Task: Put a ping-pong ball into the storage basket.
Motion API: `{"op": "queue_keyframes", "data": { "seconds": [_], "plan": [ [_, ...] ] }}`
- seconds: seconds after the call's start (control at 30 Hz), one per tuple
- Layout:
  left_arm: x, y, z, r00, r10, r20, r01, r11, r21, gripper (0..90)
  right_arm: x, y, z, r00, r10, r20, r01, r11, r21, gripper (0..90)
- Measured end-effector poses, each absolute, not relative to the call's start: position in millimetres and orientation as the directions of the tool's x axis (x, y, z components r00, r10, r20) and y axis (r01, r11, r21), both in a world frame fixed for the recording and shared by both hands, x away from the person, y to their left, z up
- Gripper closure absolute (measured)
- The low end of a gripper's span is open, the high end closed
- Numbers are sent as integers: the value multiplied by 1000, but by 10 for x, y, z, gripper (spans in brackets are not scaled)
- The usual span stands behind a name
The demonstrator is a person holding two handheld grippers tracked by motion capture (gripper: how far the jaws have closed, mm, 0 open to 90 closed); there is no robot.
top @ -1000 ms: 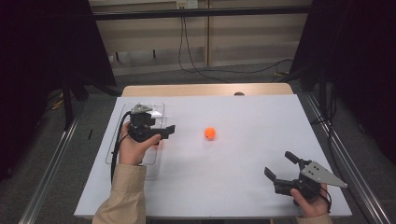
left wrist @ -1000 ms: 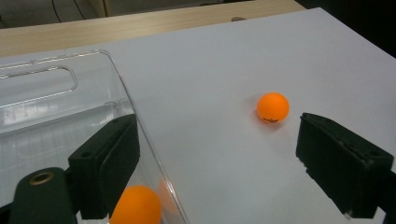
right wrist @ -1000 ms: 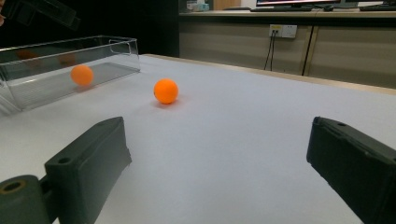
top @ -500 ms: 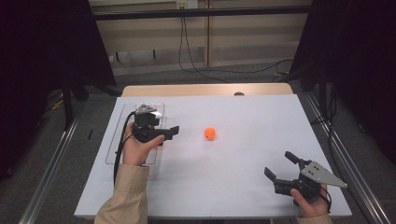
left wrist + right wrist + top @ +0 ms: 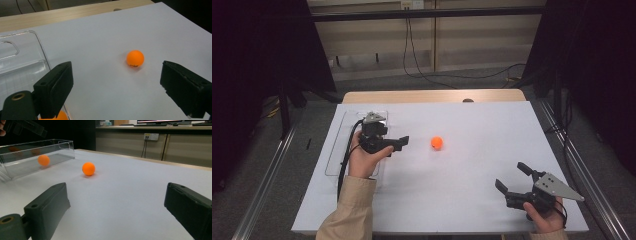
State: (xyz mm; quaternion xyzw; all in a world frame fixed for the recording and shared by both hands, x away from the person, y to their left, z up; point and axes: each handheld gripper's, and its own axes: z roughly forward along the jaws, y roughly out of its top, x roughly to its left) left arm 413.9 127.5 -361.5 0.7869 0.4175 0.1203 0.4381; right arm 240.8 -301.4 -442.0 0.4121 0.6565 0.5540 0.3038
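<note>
- White table top (image 5: 452,190), wooden edge strip at the far side, dark curtains either side, cables along the back wall.
- Landmark: orange ball (image 5: 437,143) sitting loose on the white surface, roughly mid-table. Nothing touches it.
- Clear plastic tray (image 5: 334,155) sits well to the left of the ball, long side running away from me. Open top.
- Second orange ball (image 5: 43,160) lies inside that tray, seen through its wall in the right gripper view. In the left gripper view a sliver of orange (image 5: 56,116) peeks out under my left jaw at the tray edge; can't tell for sure that it's the same one.
- My left gripper (image 5: 403,142) is just left of the loose ball, over the tray's near-ball edge, pointing at the ball. Jaws apart, nothing between the pads. Ball sits ahead of them, a bit right of centre in the left gripper view, clear of both pads.
- My left hand (image 5: 364,160) wraps the gripper body; cable trails back along the sleeve (image 5: 349,212).
- My right gripper (image 5: 513,176) is well apart from the ball, toward the near right corner of the table, low over the surface. Jaws wide apart, empty.
- From the right gripper view the loose ball lies far ahead and left of centre, tray farther left behind it, left gripper (image 5: 23,127) above the tray.
- Ball has dark print low on its side in the left gripper view; too small to read.
</note>
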Motion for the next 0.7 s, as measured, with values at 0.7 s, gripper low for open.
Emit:
{"op": "queue_keyframes", "data": {
  "seconds": [0.7],
  "plan": [
    [4120, 1070, -3688, 647, 745, -165, 535, -289, 794, 99, 2403, -3019, -4419, -476, 878, 56, 203, 48, 978, 48]
  ]
}}
